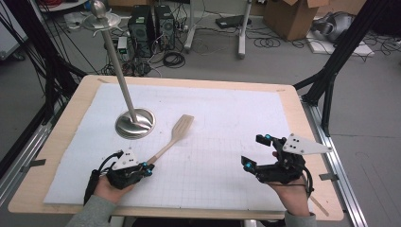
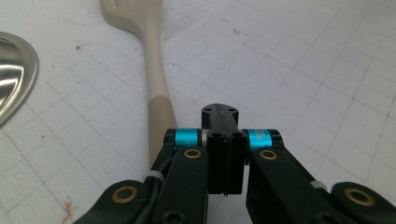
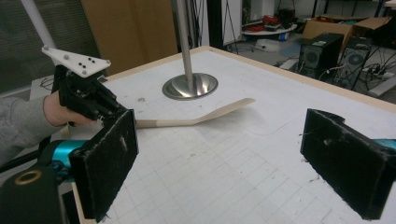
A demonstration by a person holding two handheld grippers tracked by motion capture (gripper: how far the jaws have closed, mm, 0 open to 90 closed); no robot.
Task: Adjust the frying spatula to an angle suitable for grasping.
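Note:
A pale wooden slotted spatula (image 1: 177, 135) lies on the white grid mat, blade toward the far side and handle toward my left hand. My left gripper (image 1: 147, 168) rests at the handle's near end with its jaws shut together and nothing between them. In the left gripper view the spatula handle (image 2: 156, 93) runs just left of the left gripper (image 2: 220, 112). My right gripper (image 1: 254, 151) sits at the mat's right side, open wide and empty. In the right gripper view the right gripper (image 3: 224, 158) looks toward the spatula (image 3: 201, 119) and the left gripper (image 3: 109, 109).
A metal stand with a round base (image 1: 135, 123), a tall pole and a small dish on top (image 1: 100, 20) rises left of the spatula's blade. The white mat (image 1: 222, 118) covers most of the wooden table (image 1: 302, 118). Computers, cables and a cardboard box sit on the floor beyond.

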